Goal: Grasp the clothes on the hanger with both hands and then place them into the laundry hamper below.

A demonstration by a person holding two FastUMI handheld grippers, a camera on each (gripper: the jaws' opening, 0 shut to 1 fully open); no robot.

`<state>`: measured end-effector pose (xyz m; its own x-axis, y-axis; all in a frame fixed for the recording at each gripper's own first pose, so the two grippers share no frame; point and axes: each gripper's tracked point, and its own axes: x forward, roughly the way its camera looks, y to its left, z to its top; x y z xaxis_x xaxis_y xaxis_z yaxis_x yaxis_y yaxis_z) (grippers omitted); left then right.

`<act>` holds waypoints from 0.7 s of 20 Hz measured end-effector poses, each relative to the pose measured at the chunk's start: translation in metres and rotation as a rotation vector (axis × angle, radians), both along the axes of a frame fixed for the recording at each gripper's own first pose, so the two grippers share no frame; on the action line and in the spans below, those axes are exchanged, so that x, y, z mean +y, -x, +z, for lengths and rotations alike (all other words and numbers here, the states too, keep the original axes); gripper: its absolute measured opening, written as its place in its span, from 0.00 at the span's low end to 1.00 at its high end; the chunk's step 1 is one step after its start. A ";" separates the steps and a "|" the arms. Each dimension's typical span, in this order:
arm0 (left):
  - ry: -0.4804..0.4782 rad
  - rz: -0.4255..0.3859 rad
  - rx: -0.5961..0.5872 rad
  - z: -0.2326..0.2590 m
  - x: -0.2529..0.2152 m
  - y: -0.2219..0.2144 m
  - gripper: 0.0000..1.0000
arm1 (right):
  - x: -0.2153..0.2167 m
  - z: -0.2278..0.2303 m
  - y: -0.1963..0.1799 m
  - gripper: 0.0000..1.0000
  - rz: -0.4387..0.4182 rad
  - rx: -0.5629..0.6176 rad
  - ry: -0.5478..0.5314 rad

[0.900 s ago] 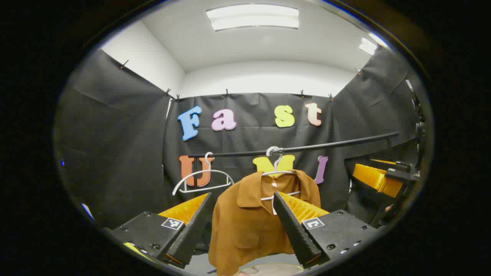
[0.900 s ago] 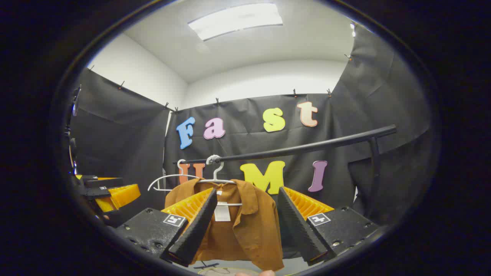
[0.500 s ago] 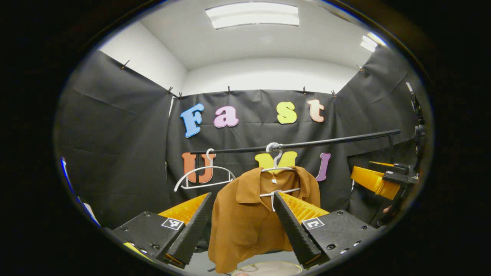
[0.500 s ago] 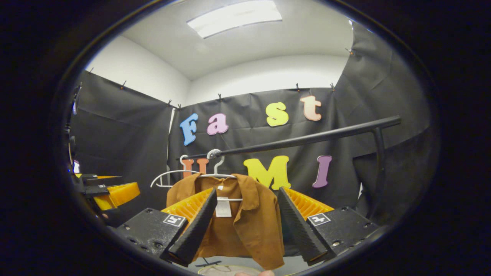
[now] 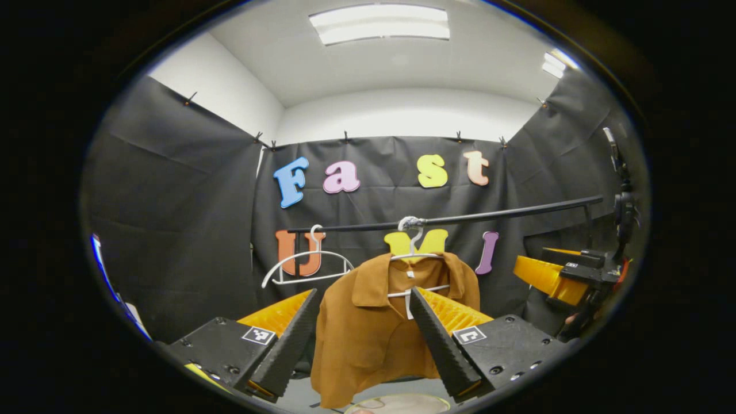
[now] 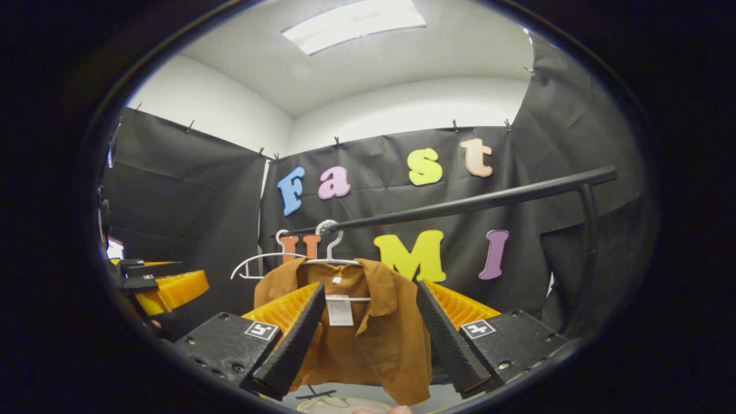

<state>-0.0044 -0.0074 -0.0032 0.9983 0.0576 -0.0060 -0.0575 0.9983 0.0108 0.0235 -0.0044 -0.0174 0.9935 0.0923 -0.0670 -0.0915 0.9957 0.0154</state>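
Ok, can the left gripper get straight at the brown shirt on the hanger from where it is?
Probably yes: the left gripper is open, the brown shirt hangs straight ahead between its fingers, and nothing stands between them.

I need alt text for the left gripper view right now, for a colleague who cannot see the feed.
A brown collared shirt hangs on a white hanger from a black rail, framed between the open fingers of the left gripper, which does not touch it. An empty white hanger hangs further left; the right gripper shows at the right edge.
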 end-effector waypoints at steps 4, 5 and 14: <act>0.004 0.029 0.021 -0.008 0.018 0.001 1.00 | 0.009 -0.013 -0.005 1.00 -0.012 0.038 0.019; 0.010 0.030 0.033 -0.012 0.022 0.000 1.00 | 0.011 -0.017 -0.005 1.00 -0.018 0.045 0.022; 0.057 -0.054 0.143 -0.049 0.038 -0.014 0.96 | 0.027 -0.038 -0.004 1.00 -0.133 0.096 0.087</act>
<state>0.0092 0.0304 -0.0522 0.9887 -0.0012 -0.1500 -0.0052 0.9991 -0.0420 0.0276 0.0231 -0.0554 0.9852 -0.0497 -0.1640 0.0388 0.9969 -0.0687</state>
